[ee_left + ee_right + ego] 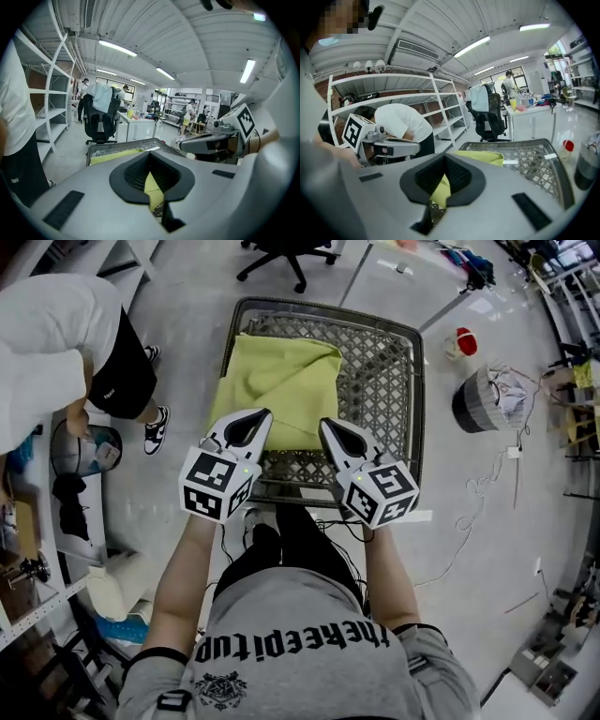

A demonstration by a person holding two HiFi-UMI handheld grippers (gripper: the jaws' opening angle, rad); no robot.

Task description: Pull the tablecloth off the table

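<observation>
Both grippers grip the near edge of the yellow-green tablecloth (281, 381). The left gripper (255, 420) has its jaws pressed together on a fold of the cloth near its near-left corner. The right gripper (333, 430) has its jaws shut on the fabric at the near-right corner. The tablecloth lies folded over the left part of the grey metal mesh surface (389, 371), and the lattice on the right shows uncovered. A bystander in a white shirt (52, 329) bends over beside the shelving at the left. A black office chair (286, 254) stands beyond the far end.
</observation>
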